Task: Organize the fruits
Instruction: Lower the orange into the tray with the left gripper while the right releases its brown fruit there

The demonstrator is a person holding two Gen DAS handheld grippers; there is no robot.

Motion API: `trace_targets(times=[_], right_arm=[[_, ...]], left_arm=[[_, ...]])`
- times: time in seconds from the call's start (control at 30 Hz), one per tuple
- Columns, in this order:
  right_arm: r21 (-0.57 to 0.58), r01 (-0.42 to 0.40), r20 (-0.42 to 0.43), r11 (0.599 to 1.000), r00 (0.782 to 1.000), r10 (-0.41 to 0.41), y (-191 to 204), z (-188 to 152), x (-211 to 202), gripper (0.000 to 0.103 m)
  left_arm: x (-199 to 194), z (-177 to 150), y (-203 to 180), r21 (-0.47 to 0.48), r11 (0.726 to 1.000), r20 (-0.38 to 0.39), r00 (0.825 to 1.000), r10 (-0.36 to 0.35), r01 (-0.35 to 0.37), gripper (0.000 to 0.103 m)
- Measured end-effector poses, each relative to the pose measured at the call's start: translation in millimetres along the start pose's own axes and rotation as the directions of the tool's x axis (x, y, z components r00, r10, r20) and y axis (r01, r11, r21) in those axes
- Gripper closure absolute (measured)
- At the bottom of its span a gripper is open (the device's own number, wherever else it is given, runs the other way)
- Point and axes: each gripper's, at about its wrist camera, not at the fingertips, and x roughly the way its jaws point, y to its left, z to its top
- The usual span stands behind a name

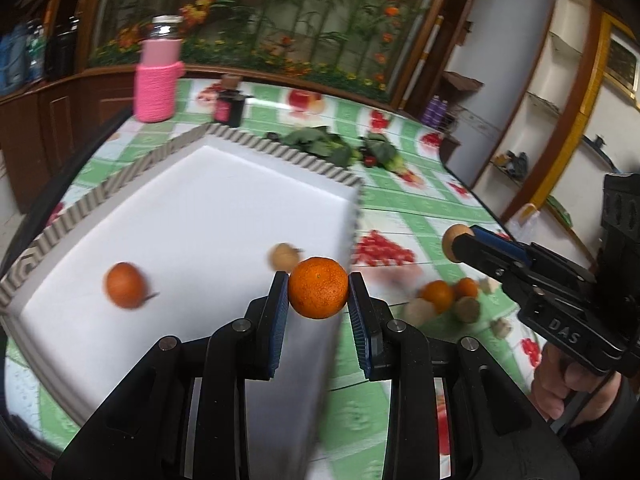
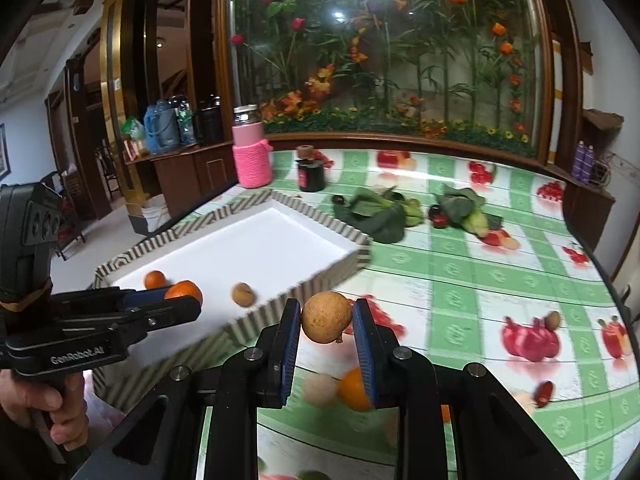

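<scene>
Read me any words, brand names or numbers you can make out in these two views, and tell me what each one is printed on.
"DAS": on the body of the right gripper, seen from the left wrist view.
"GenRobot.AI": on the body of the left gripper, seen from the right wrist view.
Label on the dark jar: too small to read.

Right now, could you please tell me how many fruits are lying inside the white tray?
2: a small orange mandarin near the white tray's near-left corner, and a round tan fruit by its right wall. None seem hidden.

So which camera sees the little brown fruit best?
The right wrist view: the brown fruit sits sharp and whole between the right gripper fingers. The left wrist view shows it small, partly hidden behind those fingers at the right.
</scene>
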Motion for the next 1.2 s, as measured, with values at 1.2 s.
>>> trace_targets(times=[1.2], right_arm=[[0.031,-0.151,-0.139,0.988,0.978,0.154,67,5,98,0.077]], left_arm=[[20,-12,41,-0.05,0.933,-0.128,0.929,0.348,-0.357,0.074]])
